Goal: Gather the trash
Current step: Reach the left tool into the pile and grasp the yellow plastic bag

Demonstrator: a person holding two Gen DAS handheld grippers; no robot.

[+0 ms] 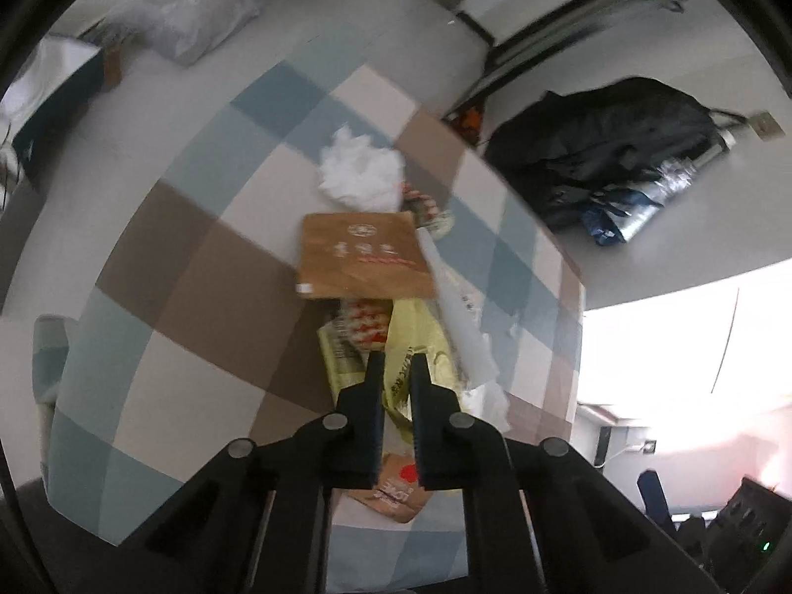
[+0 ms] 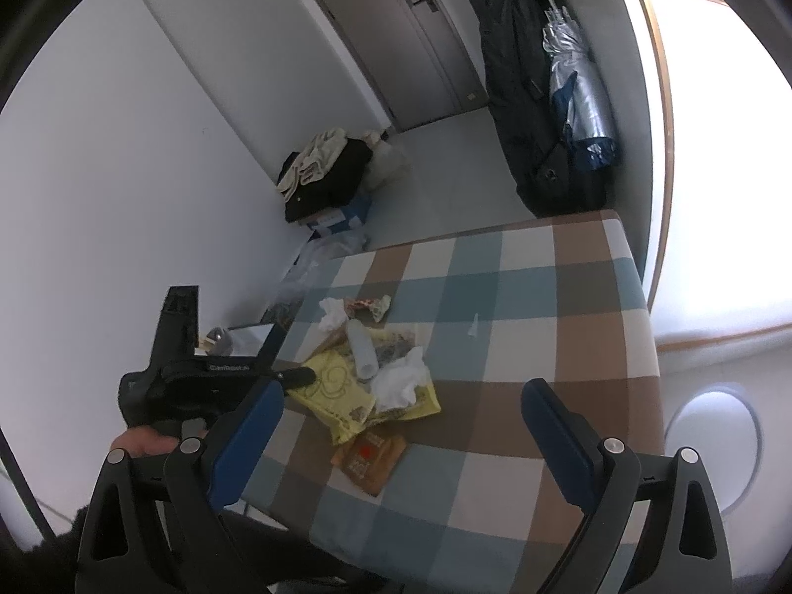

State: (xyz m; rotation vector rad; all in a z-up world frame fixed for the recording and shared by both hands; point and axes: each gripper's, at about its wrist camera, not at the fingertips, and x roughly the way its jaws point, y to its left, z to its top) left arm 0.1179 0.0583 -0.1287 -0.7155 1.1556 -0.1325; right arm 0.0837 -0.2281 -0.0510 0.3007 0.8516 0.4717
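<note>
- Left gripper (image 1: 397, 371): jaws pinched on yellow wrapper (image 1: 420, 346), in the trash heap by the checked table's (image 2: 569, 297) left edge.
- Right gripper (image 2: 403, 425): jaws wide apart, holding nothing.

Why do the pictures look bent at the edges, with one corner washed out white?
Both wrist views use fisheye lenses, so the checked cloth curves and black rims frame each picture. In the left wrist view, daylight at lower right blows out to white, and the brown packet looks slightly smeared. In the right wrist view, glare whitens the right edge.
</note>
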